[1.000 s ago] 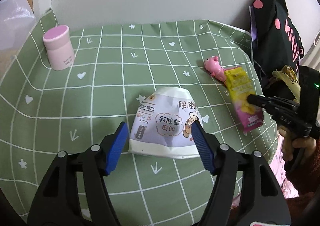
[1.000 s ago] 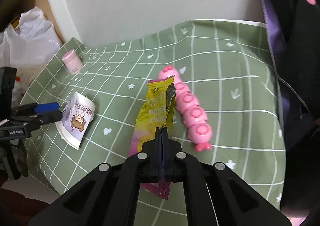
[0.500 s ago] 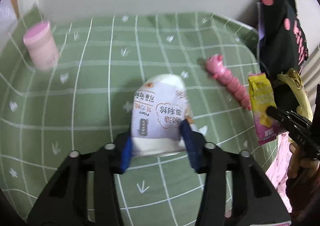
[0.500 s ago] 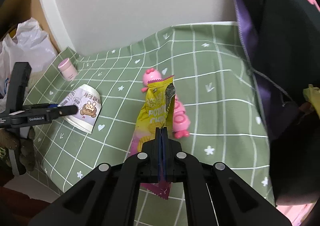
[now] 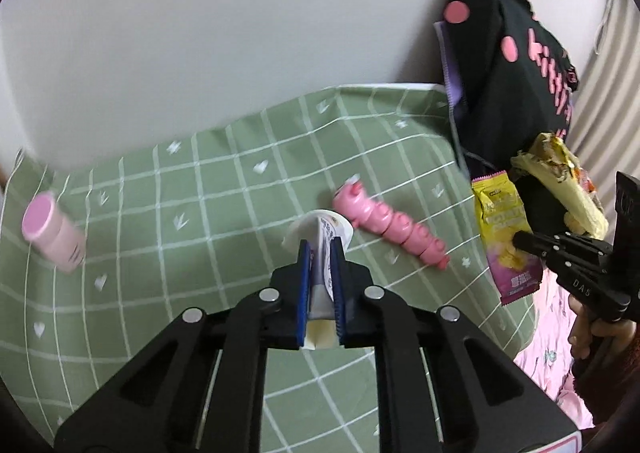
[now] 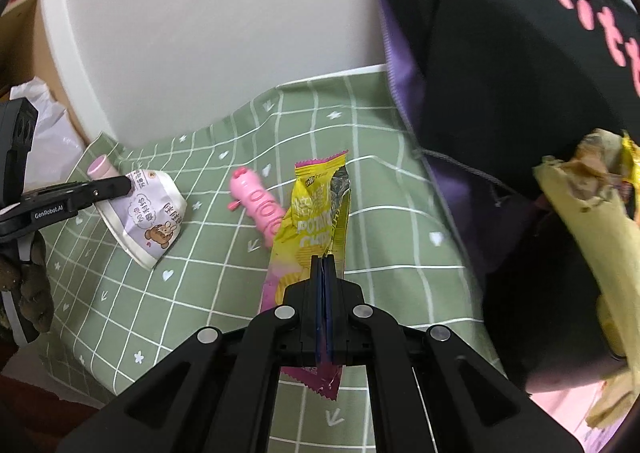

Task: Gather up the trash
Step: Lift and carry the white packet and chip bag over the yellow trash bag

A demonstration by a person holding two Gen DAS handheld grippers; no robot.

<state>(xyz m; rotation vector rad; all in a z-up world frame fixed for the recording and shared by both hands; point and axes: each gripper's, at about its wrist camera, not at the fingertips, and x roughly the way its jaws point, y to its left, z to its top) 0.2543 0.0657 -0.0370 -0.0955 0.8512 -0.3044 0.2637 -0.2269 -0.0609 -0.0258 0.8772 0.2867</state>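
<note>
A crushed white paper cup (image 5: 320, 223) with a cartoon print sits between the blue pads of my left gripper (image 5: 320, 249). The jaws are closing and squeezing it flat, and it hangs just above the green checked cloth (image 5: 200, 193). The right wrist view shows that cup (image 6: 148, 213) in the left gripper (image 6: 126, 185) at the left. My right gripper (image 6: 325, 259) is shut on a yellow and pink chip wrapper (image 6: 316, 209), which is held up off the cloth. From the left wrist view, the wrapper (image 5: 500, 213) and the right gripper (image 5: 520, 241) are beside the black bag.
A pink caterpillar toy (image 5: 392, 229) lies mid-cloth and a pink bottle (image 5: 52, 237) stands at the left. A black bag with pink dots (image 5: 512, 93) stands at the right, a yellow peel-like scrap (image 5: 560, 181) at its mouth. A white plastic bag (image 6: 40, 125) is far left.
My left gripper closed on the paper cup, crushed it and raised it off the cloth. The right gripper carried the chip wrapper up and toward the black bag.
</note>
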